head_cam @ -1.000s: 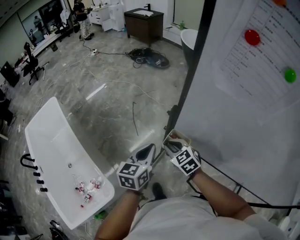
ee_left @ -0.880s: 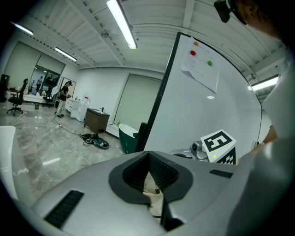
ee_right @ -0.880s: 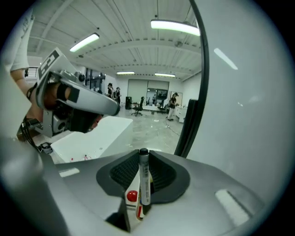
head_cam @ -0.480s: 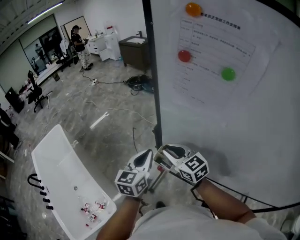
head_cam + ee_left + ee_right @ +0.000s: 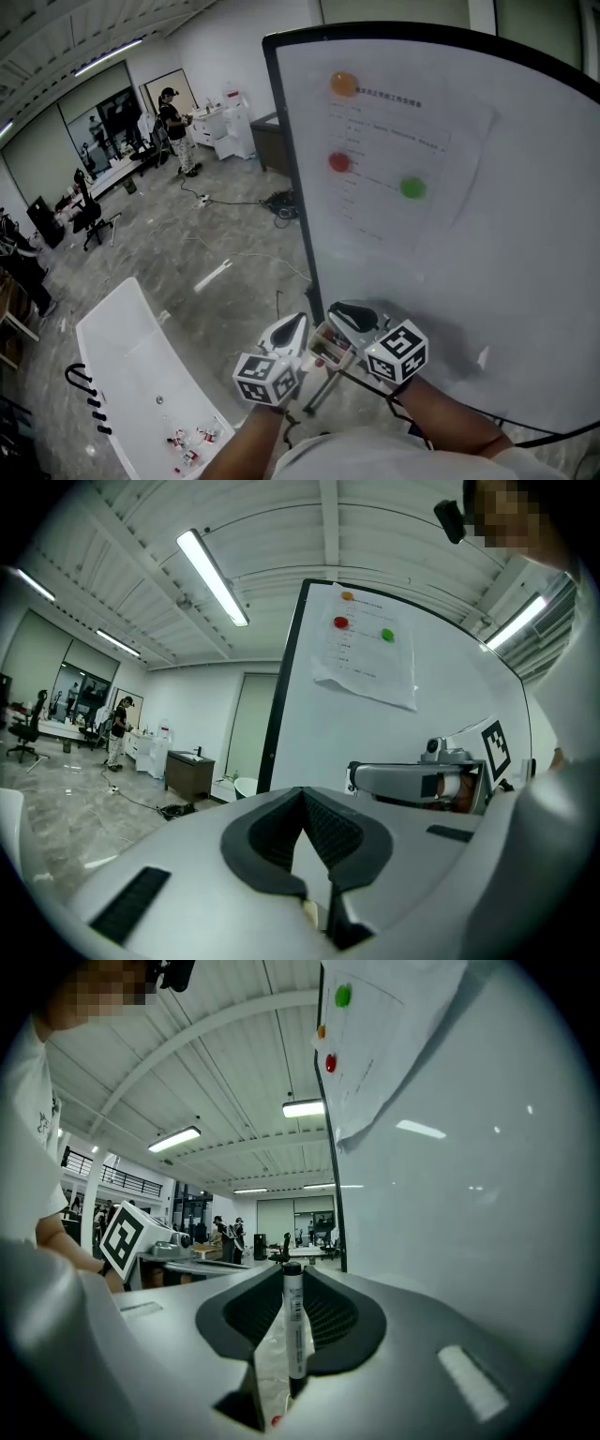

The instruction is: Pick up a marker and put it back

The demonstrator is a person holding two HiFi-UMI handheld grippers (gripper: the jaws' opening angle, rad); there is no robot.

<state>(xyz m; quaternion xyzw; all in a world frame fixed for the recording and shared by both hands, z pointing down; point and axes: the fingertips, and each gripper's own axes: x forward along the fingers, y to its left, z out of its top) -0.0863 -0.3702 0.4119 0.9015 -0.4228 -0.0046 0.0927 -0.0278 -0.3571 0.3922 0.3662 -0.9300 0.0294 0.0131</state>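
Observation:
A black-and-white marker [image 5: 293,1326] stands upright between the jaws of my right gripper [image 5: 292,1283], which is shut on it. In the head view this right gripper [image 5: 345,317] is low in front of the whiteboard [image 5: 506,253], near its left edge. My left gripper [image 5: 287,331] is just to the left of it, close beside. In the left gripper view the left gripper [image 5: 302,801] has its jaw tips meeting and nothing shows between them. The right gripper's body [image 5: 412,782] appears there at the right.
A paper sheet [image 5: 394,169] hangs on the board under orange [image 5: 343,83], red [image 5: 338,161] and green [image 5: 412,187] magnets. A white tub [image 5: 122,356] with small bottles stands at the lower left. Cables lie on the grey floor [image 5: 225,244]. A person [image 5: 174,117] stands far back.
The head view has tilted up, so more of the whiteboard and its sheet shows. Both grippers stay side by side at the board's lower left, the marker still in the right one.

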